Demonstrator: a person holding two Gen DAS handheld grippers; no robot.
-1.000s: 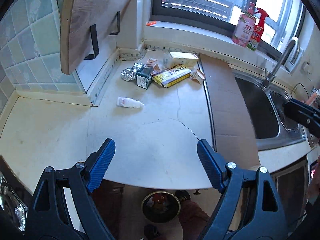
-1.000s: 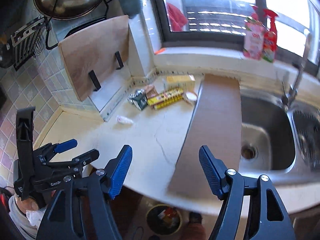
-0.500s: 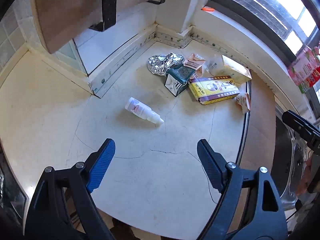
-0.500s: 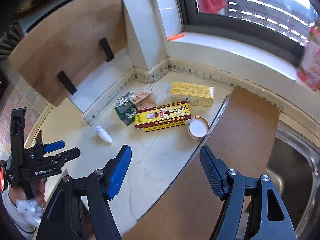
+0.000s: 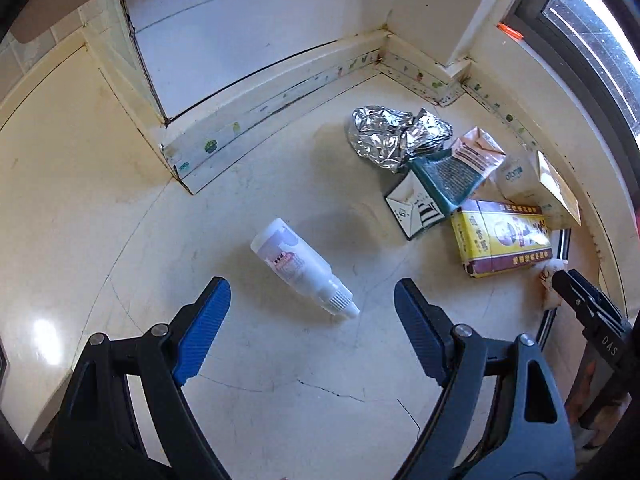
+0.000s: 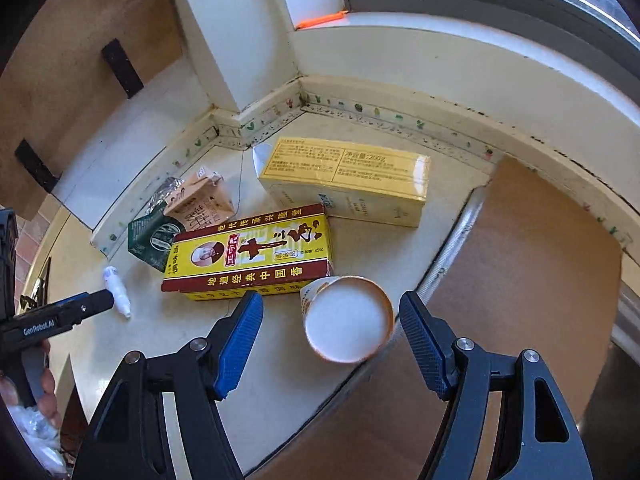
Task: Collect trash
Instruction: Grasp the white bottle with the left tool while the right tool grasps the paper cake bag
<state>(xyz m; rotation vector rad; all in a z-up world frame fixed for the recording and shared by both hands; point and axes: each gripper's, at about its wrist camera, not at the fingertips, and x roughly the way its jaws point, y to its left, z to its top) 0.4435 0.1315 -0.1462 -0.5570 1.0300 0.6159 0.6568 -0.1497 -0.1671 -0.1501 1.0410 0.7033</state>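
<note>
A small white bottle lies on its side on the cream counter; my left gripper is open just above it, jaws on either side of its cap. A paper cup lies tipped on its side, mouth toward me, and my right gripper is open with the cup between its jaws. Behind lie a yellow and red box, a pale yellow box, a green carton, a brown carton and crumpled foil. The bottle also shows in the right wrist view.
A brown board covers the counter to the right of the cup. A wooden cutting board leans on the back wall. A window sill runs behind the trash. The counter's corner walls close in the pile.
Both grippers have moved forward and down to the counter. The left one now stands over the white bottle, the right one around the paper cup. Both stay open.
</note>
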